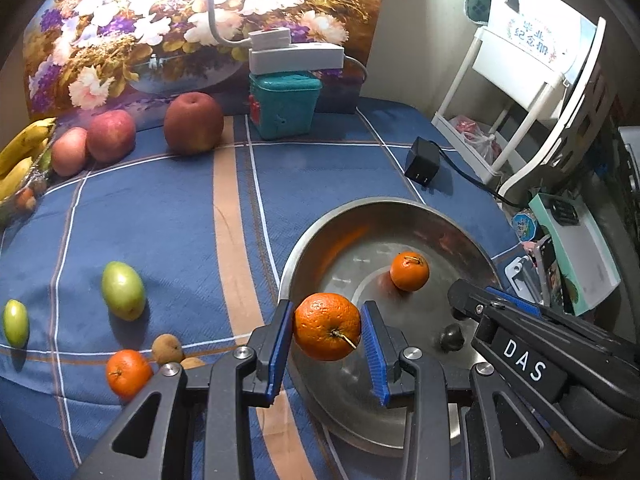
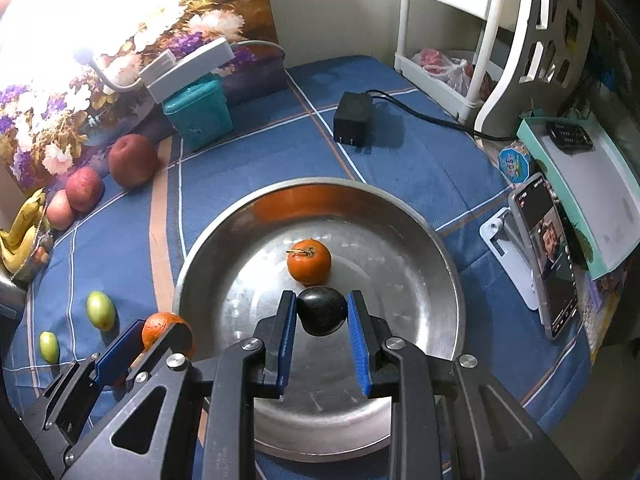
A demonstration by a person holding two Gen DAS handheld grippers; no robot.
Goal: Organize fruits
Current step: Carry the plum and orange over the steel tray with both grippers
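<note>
My left gripper [image 1: 328,330] is shut on an orange mandarin [image 1: 327,326], held over the near left rim of a steel bowl [image 1: 384,210]. My right gripper [image 2: 322,314] is shut on a small dark round fruit [image 2: 322,310] above the middle of the bowl [image 2: 224,232]. One mandarin [image 2: 309,261] lies on the bowl's bottom. In the right wrist view the left gripper [image 2: 132,340] shows at lower left with its mandarin [image 2: 160,330]. In the left wrist view the right gripper [image 1: 460,320] comes in from the right with the dark fruit [image 1: 452,336].
On the blue checked cloth lie two green fruits [image 1: 123,290] [image 1: 16,322], another mandarin [image 1: 128,372], a brown longan [image 1: 167,348], three apples [image 1: 194,122] and bananas [image 1: 22,152]. A teal box [image 1: 284,104], a black adapter [image 1: 422,162], a phone [image 2: 546,264] and a white rack [image 1: 520,92] stand around.
</note>
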